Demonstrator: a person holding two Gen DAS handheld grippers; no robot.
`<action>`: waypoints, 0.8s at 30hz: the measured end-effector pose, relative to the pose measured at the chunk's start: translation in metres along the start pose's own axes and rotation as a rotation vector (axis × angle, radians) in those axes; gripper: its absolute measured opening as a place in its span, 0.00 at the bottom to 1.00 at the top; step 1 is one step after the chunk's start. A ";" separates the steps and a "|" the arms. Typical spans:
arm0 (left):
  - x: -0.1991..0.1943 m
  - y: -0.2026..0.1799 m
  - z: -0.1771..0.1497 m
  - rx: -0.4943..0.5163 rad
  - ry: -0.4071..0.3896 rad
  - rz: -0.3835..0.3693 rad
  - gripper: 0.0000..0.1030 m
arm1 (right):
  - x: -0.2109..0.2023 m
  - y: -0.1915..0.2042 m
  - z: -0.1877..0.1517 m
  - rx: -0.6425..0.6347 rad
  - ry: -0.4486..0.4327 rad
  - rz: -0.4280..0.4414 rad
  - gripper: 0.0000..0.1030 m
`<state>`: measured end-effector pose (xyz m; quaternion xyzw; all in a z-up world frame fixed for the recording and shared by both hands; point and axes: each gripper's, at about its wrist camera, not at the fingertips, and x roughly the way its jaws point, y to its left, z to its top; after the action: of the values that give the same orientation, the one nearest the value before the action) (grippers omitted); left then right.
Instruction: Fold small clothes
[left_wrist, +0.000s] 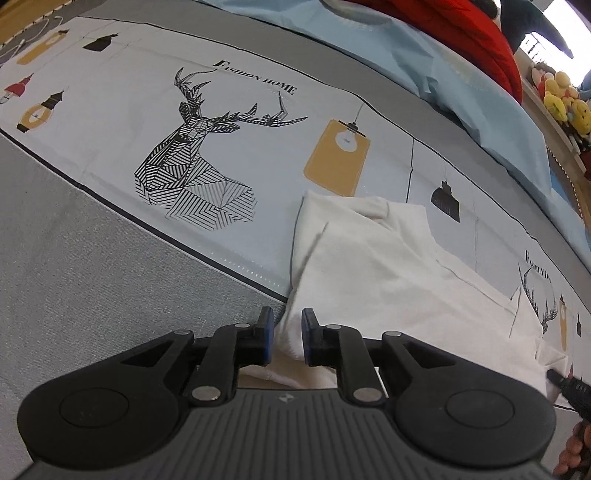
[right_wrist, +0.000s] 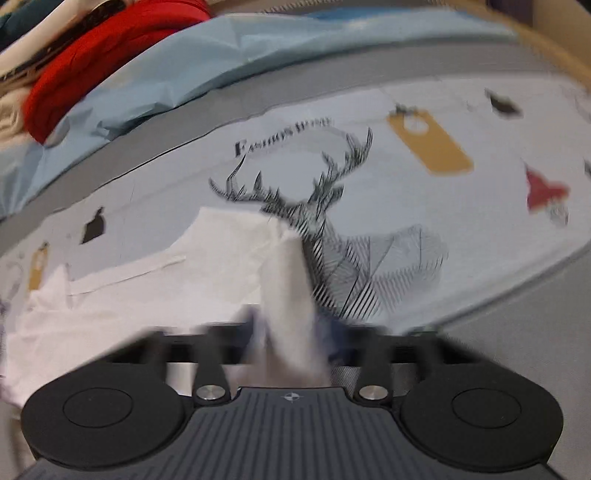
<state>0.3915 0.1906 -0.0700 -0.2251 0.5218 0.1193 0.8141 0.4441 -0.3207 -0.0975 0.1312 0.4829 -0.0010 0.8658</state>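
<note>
Your right gripper (right_wrist: 286, 332) is pinched on a lifted fold of the small white cotton garment (left_wrist: 388, 258) lying near-right on the deer-print bedsheet (left_wrist: 147, 110), ready to fold; your left gripper (left_wrist: 288, 332) stands slightly open astride its near edge, gripping nothing.

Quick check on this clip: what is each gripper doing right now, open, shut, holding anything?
Left gripper: open a little, its pads not pressing the white garment below it.
Right gripper: blurred, but closed on a raised fold of the white garment.
</note>
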 end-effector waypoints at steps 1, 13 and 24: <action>0.000 0.001 0.001 0.000 0.002 -0.003 0.16 | 0.000 -0.002 0.003 0.005 -0.029 -0.019 0.06; 0.022 0.016 0.017 -0.026 0.044 -0.115 0.55 | -0.004 -0.062 0.015 0.264 -0.054 0.097 0.41; 0.070 0.003 0.028 0.043 -0.029 -0.220 0.41 | 0.021 -0.044 -0.006 0.183 -0.004 0.094 0.09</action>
<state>0.4423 0.2045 -0.1236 -0.2618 0.4847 0.0214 0.8343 0.4449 -0.3589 -0.1278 0.2322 0.4725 -0.0050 0.8502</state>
